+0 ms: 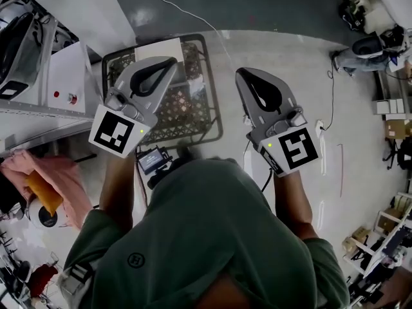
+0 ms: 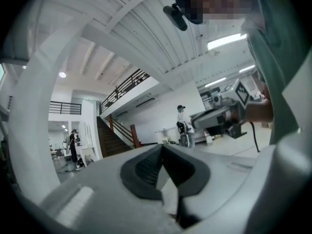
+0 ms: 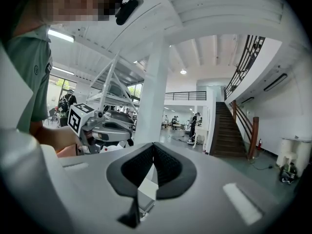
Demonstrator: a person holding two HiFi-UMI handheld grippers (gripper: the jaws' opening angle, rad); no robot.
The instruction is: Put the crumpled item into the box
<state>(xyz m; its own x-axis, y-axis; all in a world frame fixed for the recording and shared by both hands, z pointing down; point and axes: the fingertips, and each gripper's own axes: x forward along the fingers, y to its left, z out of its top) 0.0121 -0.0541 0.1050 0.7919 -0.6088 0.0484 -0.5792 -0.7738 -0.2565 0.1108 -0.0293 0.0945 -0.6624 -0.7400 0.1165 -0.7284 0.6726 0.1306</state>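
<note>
"Above wire crate (image 1: pixel 209 102), what's logged?"
"L gripper (image 1: pixel 168 61) (image 2: pixel 162 148): jaws shut, pads meeting, nothing btwn. Hangs over crate's left part."
"And R?"
"R gripper (image 1: pixel 242 73) (image 3: pixel 153 146): jaws shut too, empty. Just right of crate, over floor (image 1: pixel 290 56)."
"Crumpled item?"
"One candidate: pink crumpled cloth (image 1: pixel 55 176), well left of crate, below shelf unit (image 1: pixel 38 105). Neither gripper touches it. Can't tell if it's the task's item."
"Inside crate?"
"White sheet (image 1: pixel 158 47) at far edge."
</note>
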